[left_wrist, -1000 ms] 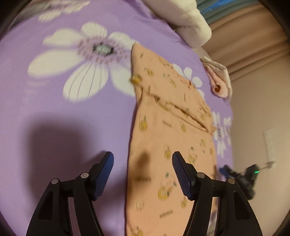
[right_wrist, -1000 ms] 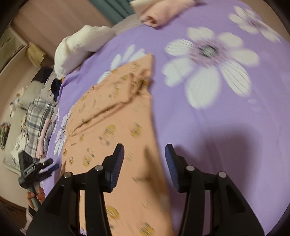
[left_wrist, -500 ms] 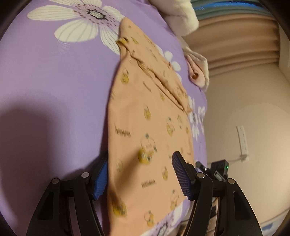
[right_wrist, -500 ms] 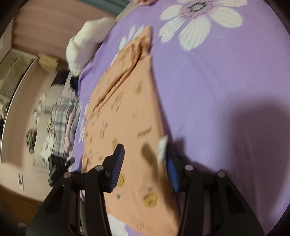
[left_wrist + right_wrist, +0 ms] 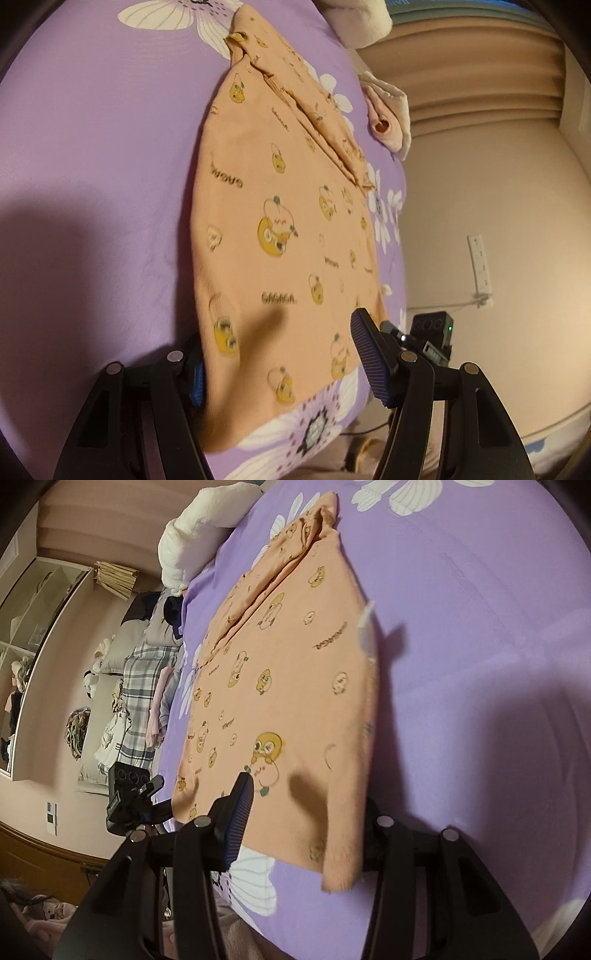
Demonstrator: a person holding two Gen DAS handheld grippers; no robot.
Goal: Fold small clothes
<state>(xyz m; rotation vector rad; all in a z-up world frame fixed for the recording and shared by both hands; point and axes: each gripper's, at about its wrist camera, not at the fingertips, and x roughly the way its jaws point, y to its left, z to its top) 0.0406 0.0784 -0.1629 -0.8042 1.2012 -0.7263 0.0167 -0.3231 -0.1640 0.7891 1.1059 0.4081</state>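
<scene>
Now the purple bedsheet with large white flower prints fills much less of both views than it did a second ago, because both cameras have dropped low and close to the near end of the garment. The peach cotton baby garment printed with yellow cartoon ducks lies flat on that sheet, stretching away from the cameras, with a folded part at its far end toward the white plush pillow. A small rolled pink cloth sits beyond the garment's far right corner in the left view.

A second ago both pairs of fingers hovered well above the garment; half a second ago they were closing in on its near hem. At this moment the left gripper straddles the near left corner: its left finger is tucked under the garment's side edge while the right finger stands clear above the cloth, so the fingers are spread apart, not yet pinched. The right gripper mirrors this at the near right corner, its right finger hidden under the drooping hem, its left finger above the cloth, likewise spread.

I judge both corners are bracketed and ready to be pinched, so the hem can then be lifted toward the pillow end for a fold.
</scene>
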